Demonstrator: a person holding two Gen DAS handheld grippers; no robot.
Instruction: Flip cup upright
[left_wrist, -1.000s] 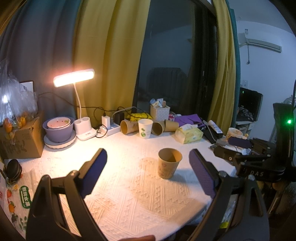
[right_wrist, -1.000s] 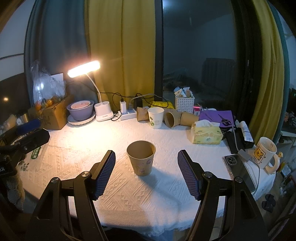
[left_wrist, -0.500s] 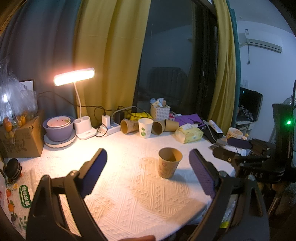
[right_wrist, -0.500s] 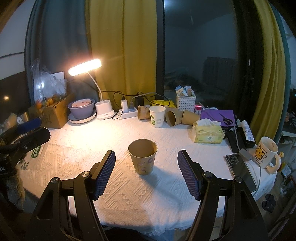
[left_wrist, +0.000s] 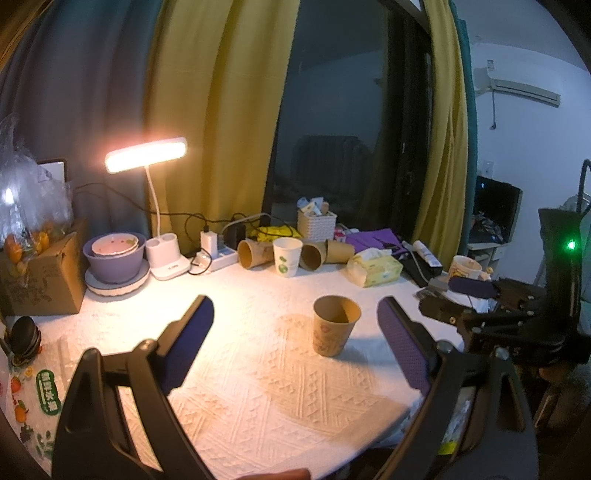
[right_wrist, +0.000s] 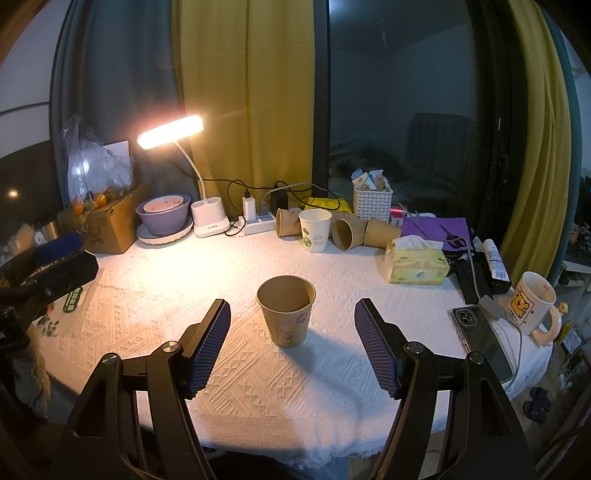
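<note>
A brown paper cup (left_wrist: 335, 325) (right_wrist: 286, 311) stands upright, mouth up, on the white textured tablecloth (left_wrist: 258, 376) (right_wrist: 155, 295). My left gripper (left_wrist: 295, 314) is open and empty, with the cup ahead near its right finger. My right gripper (right_wrist: 292, 317) is open and empty, the cup standing just beyond and between its fingertips, not touched. The right gripper shows at the right edge of the left wrist view (left_wrist: 476, 295); the left one shows at the left edge of the right wrist view (right_wrist: 48, 262).
At the back stand a lit desk lamp (right_wrist: 170, 131), a purple bowl (right_wrist: 162, 216), a cardboard box (right_wrist: 107, 227), a white cup (right_wrist: 315, 229) among brown cups lying on their sides (right_wrist: 347, 233), and a tissue box (right_wrist: 415, 264). A phone (right_wrist: 484, 341) and mug (right_wrist: 532, 302) sit right.
Both grippers have drawn back very slightly from the table. The cup has not moved.
</note>
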